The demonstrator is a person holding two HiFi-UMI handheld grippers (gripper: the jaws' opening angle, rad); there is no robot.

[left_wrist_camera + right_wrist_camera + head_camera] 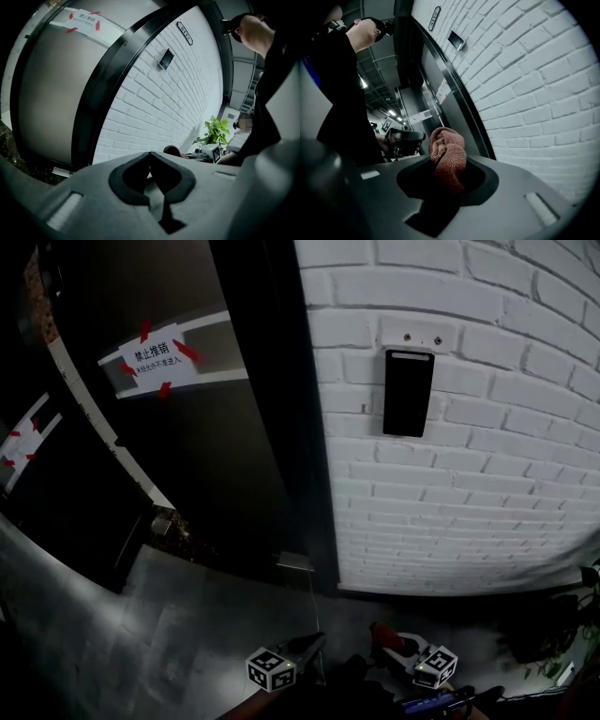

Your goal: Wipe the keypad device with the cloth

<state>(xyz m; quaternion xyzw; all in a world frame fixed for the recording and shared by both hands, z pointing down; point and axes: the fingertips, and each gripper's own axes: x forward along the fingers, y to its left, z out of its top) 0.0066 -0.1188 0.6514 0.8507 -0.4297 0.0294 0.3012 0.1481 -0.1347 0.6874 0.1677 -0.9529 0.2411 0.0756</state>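
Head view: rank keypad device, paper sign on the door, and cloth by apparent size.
1. keypad device and paper sign: look about alike, so not ranked against each other.
2. cloth: clearly smallest, only partly visible.

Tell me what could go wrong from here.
1. The cloth is a loose bunch in the right gripper; pressing it on the keypad device might work it free.
2. The device sits on a rough brick wall, so a wide stroke could snag the cloth.
3. The left gripper, shut and empty, hangs close by and might bump the right.
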